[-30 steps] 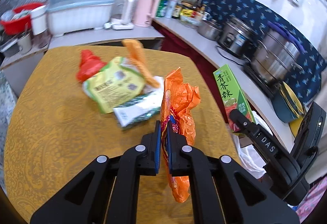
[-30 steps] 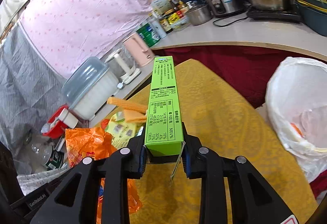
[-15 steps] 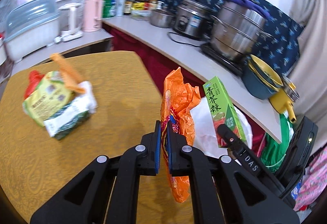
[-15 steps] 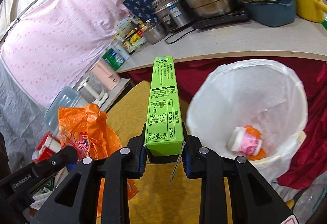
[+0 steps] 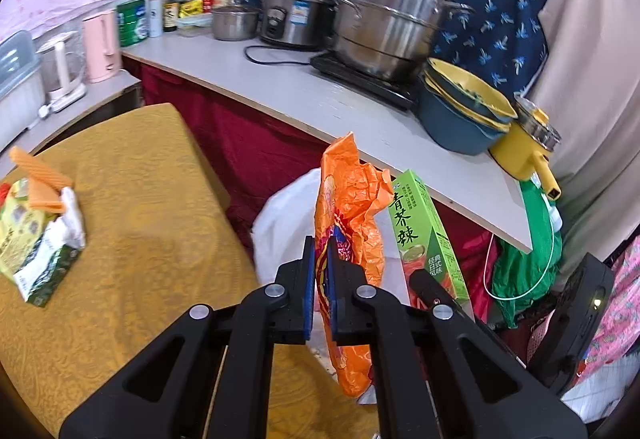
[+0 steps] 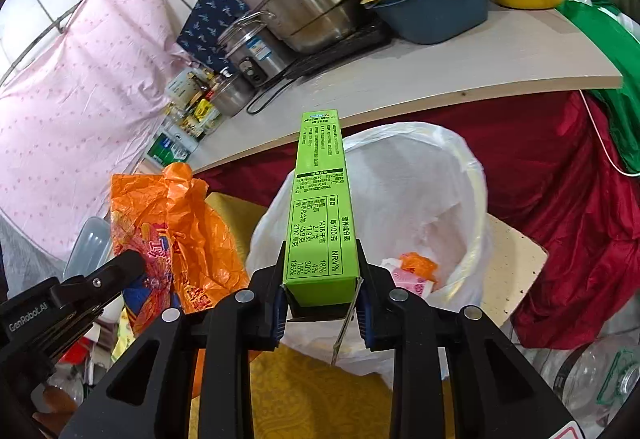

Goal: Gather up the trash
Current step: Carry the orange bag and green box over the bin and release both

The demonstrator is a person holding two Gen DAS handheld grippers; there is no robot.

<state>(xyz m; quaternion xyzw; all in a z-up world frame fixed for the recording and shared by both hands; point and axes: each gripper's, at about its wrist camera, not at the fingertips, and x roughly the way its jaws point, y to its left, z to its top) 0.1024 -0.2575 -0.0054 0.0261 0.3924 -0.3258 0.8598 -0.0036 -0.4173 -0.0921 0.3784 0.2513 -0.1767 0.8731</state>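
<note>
Orange crinkled wrapper (image 5: pixel 352 207) sits pinched flat between my left gripper (image 5: pixel 319 293) fingers, which are nearly closed on the thin film; it stands up in the centre of the left wrist frame and droops below the fingers. Right gripper (image 6: pixel 322 297) fingers are set narrow, clamped on the near end of the green carton (image 6: pixel 320 199), which sticks out straight ahead, centre frame.

White-lined bin (image 6: pixel 460 175) lies right of centre in the right wrist view, just beyond the carton, its mouth open, with a pink-and-orange scrap already inside. From the left wrist view the liner shows behind the wrapper, beside the edge of the yellow tabletop (image 5: pixel 132 199).

Handling, my read: wrapper is light, soft and slick, likely to cling or flutter on release, so a hold low on the body suits it. Carton is stiff and light; the end grip leaves it cantilevered, yet it looks steady.

More packets (image 5: pixel 36 239) remain at lower left of the left frame, on the tabletop.
</note>
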